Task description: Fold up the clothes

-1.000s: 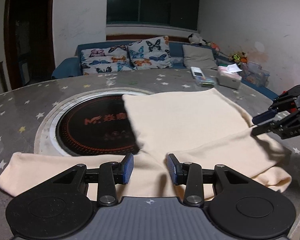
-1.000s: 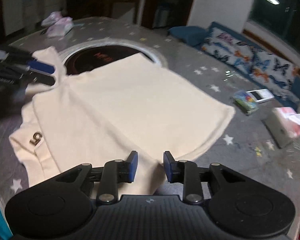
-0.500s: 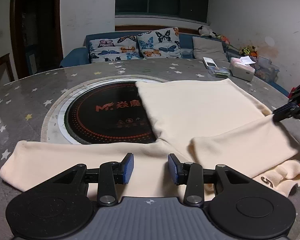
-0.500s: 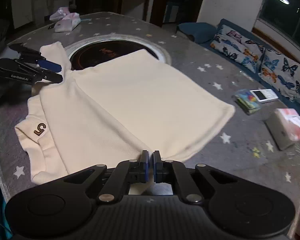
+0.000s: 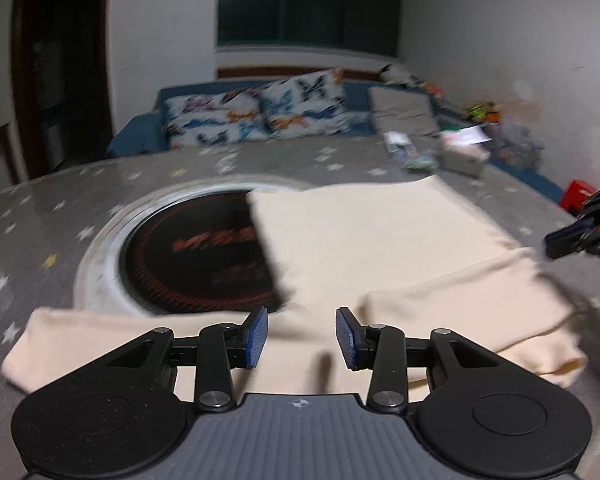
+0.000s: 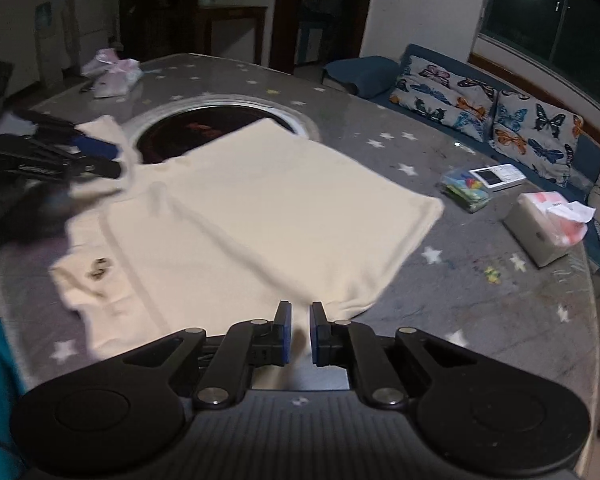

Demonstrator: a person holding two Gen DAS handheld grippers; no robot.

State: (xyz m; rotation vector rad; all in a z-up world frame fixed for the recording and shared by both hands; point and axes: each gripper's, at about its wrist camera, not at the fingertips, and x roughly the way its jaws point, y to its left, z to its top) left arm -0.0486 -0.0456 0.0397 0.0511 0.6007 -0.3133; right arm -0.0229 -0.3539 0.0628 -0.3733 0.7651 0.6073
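A cream long-sleeved top [image 5: 380, 240] lies partly folded on the grey star-patterned table [image 5: 100, 184], with one sleeve stretched left. It also shows in the right wrist view [image 6: 284, 208], with a small logo near the collar. My left gripper [image 5: 302, 336] is open and empty, just above the sleeve at the near edge. My right gripper [image 6: 299, 332] has its jaws slightly apart over the folded edge of the top; no cloth is between them. It shows at the right in the left wrist view [image 5: 580, 236].
A round dark hotplate [image 5: 204, 256] is set in the table, partly under the top. A tissue box [image 6: 548, 232], a phone [image 6: 496, 176] and a small packet [image 6: 464, 190] lie at the far side. A sofa with butterfly cushions [image 5: 260, 120] stands behind.
My right gripper was shut half a second ago and has opened a little. Both views are blurred by motion; the left gripper stays open over the sleeve.
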